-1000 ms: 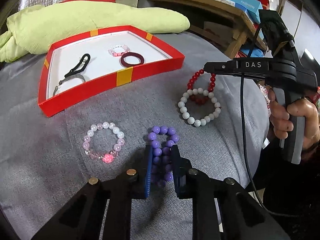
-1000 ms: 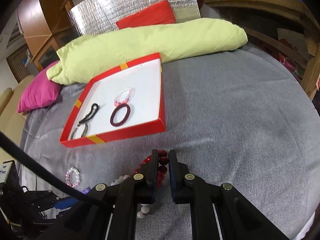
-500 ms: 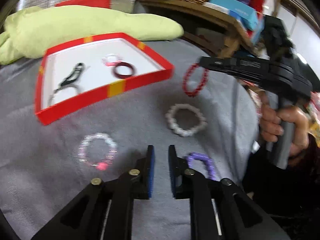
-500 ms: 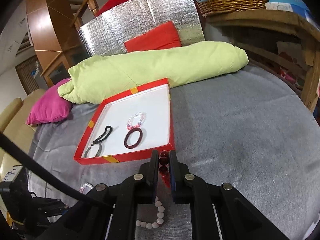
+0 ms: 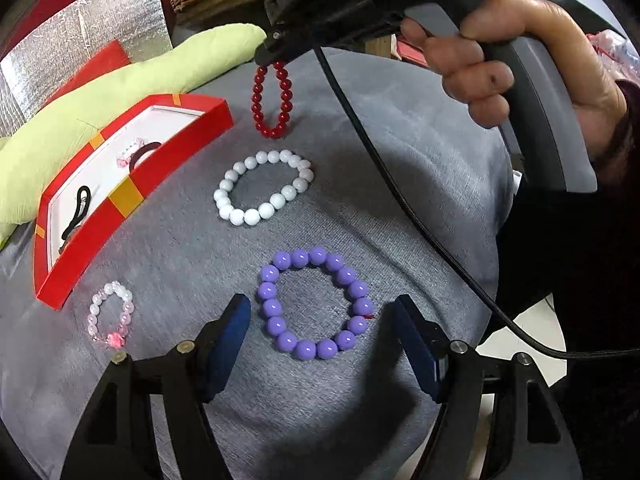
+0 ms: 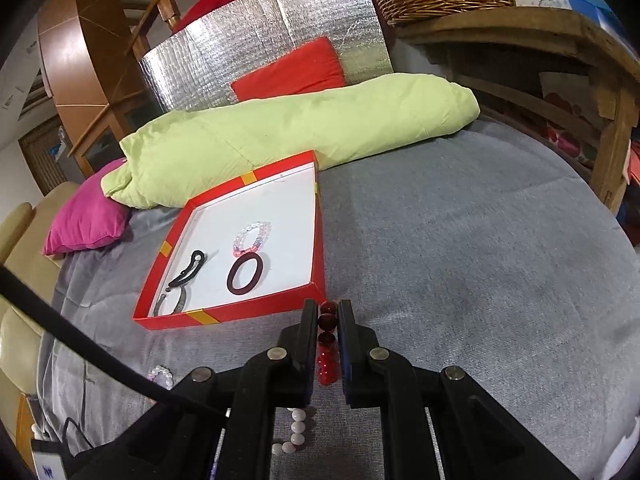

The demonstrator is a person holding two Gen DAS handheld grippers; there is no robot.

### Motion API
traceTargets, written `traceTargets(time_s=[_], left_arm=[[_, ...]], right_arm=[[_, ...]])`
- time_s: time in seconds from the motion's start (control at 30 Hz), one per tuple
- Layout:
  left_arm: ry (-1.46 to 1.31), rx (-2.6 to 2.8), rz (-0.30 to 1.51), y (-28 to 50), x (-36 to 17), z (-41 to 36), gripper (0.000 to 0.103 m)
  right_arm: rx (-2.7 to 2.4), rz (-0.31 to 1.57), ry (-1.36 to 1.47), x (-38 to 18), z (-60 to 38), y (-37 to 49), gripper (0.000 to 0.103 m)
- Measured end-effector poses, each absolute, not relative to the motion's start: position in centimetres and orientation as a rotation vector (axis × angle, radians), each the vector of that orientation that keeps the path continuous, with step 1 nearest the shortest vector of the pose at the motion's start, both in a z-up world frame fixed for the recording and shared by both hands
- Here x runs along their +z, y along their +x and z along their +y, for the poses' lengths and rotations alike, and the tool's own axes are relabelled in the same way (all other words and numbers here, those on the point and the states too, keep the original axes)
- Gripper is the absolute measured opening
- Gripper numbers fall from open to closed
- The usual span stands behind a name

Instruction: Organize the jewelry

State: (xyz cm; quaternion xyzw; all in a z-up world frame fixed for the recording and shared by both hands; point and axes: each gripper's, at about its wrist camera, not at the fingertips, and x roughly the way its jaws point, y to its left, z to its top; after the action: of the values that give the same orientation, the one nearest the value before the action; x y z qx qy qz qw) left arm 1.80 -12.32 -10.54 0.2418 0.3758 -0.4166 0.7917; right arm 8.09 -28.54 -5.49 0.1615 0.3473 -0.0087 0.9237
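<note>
My left gripper [image 5: 322, 314] is open, with its jaws either side of a purple bead bracelet [image 5: 316, 308] that lies on the grey cloth. My right gripper [image 6: 328, 312] is shut on a red bead bracelet [image 6: 326, 354], which hangs from it above the cloth in the left wrist view [image 5: 272, 98]. A white bead bracelet [image 5: 262, 186] and a small pink bracelet [image 5: 112, 316] lie on the cloth. The red tray [image 6: 256, 314] holds a pink bracelet [image 6: 252, 238], a dark ring [image 6: 244, 276] and a black hair clip [image 6: 186, 272].
A green pillow [image 6: 288, 132] lies behind the tray, with a magenta cushion [image 6: 86, 220] to its left. A wooden shelf [image 6: 560, 48] with a basket stands at the right. The right gripper's black cable [image 5: 400, 184] crosses the cloth.
My right gripper has lifted the red bracelet off the white one and carried it toward the tray. My left gripper has let go of the purple bracelet, opened wide and pulled back.
</note>
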Motion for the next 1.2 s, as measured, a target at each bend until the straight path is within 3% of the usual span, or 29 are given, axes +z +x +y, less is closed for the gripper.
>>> traceTargets(time_s=[0.03,0.07,0.1,0.13,0.7,0.97,1.2], left_arm=[[0.494,-0.882,0.811,2.2,-10.3,-12.0,0.052],[0.472,-0.871,0.815,2.8,-10.1,-11.6,0.043],[0.448,-0.861,0.821,3.3,-10.0,-11.2,0.026],[0.402,-0.847,0.839,4.3,-9.7,-10.5,0.020],[0.195,-0.768,0.682,7.6,-3.6,-6.2,0.020],[0.101,-0.654,0.580,12.4,0.1,-3.6,0.020],[0.088,-0.583,0.606,18.3,0.0,-3.3,0.020]], right_arm=[[-0.017,0.711,0.329,-5.5,-28.5,8.0,0.011],[-0.018,0.710,0.327,-5.4,-28.5,8.0,0.011],[-0.018,0.709,0.329,-5.4,-28.5,8.0,0.011],[-0.018,0.708,0.332,-5.4,-28.5,8.0,0.011],[0.067,0.581,0.320,-2.6,-26.3,7.5,0.011],[0.153,0.555,0.338,-0.9,-25.0,9.9,0.011],[0.249,0.590,0.388,-0.2,-24.3,14.8,0.011]])
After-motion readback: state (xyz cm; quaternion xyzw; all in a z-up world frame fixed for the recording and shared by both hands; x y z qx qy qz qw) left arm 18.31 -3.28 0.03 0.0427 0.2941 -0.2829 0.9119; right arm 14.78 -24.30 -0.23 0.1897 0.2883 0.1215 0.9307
